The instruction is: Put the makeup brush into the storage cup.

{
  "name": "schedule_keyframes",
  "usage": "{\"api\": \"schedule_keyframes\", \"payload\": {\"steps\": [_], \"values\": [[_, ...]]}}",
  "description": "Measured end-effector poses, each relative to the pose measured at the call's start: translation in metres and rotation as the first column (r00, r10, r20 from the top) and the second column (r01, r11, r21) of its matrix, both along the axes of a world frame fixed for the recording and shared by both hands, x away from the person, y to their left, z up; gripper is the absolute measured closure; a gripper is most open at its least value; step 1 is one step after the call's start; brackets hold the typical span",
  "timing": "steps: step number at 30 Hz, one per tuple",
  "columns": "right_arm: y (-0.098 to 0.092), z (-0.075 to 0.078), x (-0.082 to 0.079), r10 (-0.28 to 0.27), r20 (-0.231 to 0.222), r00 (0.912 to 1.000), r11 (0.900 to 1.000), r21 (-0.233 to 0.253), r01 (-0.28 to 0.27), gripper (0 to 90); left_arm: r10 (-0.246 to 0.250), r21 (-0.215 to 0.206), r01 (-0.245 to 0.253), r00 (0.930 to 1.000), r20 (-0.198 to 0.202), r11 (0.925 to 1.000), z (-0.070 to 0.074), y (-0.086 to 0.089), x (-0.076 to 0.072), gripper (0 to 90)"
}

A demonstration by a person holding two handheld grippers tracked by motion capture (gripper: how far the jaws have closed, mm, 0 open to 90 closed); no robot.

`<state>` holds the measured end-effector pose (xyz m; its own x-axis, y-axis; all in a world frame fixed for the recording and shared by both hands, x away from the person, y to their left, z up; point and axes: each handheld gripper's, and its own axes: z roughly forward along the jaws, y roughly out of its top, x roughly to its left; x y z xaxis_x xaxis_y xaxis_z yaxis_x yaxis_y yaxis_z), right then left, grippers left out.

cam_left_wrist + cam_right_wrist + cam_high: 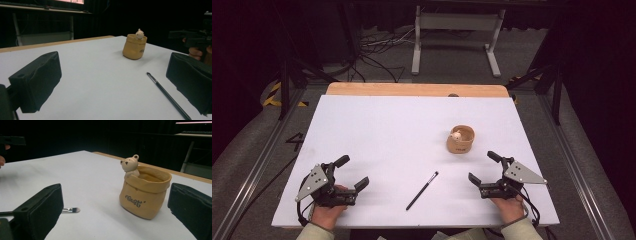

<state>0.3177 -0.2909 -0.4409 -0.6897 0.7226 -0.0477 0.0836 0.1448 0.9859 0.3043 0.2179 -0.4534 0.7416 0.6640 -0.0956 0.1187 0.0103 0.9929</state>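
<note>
A tan sack-shaped pot (460, 139) with a small bear figure on its rim stands right of the table's middle; it is also in the left gripper view (134, 46) and close up in the right gripper view (144, 195). A thin black brush (422, 190) lies flat near the front, its tip toward the pot (167, 94) (71, 209). My left gripper (352, 172) rests open at the front left, with nothing between its jaws. At the front right my right gripper (484, 167) is open too, a short way in front of the pot.
The white table top (387, 130) has a wooden strip (417, 89) along its far edge. Beyond it stand a grey metal frame (457, 30) and loose cables (377, 55) on the floor. Dark stands flank the table.
</note>
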Motion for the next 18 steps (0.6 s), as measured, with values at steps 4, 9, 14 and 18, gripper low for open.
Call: {"api": "schedule_keyframes", "payload": {"steps": [4, 9, 14, 18], "values": [[-0.001, 0.001, -0.002, 0.002, 0.001, 1.0000, 1.000, 0.001, -0.002, 0.5, 0.017, -0.034, -0.017, 0.9998, -0.012, 0.9993, 0.001, 0.000, 0.001, 0.6], [-0.002, 0.002, -0.003, 0.000, 0.003, 1.0000, 1.000, 0.001, 0.000, 0.4, 0.009, -0.062, -0.009, 0.9999, -0.005, 0.9981, 0.002, 0.000, 0.001, 1.1], [-0.002, 0.002, -0.003, 0.002, 0.006, 1.0000, 1.000, 0.007, -0.002, 0.5, -0.019, -0.114, 0.016, 0.9996, -0.022, 0.9933, 0.008, 0.002, 0.001, 2.1], [-0.002, 0.003, -0.004, 0.004, 0.006, 1.0000, 1.000, 0.012, -0.004, 0.5, -0.029, -0.117, 0.028, 0.9995, -0.011, 0.9927, 0.011, -0.001, 0.003, 2.3]]}}
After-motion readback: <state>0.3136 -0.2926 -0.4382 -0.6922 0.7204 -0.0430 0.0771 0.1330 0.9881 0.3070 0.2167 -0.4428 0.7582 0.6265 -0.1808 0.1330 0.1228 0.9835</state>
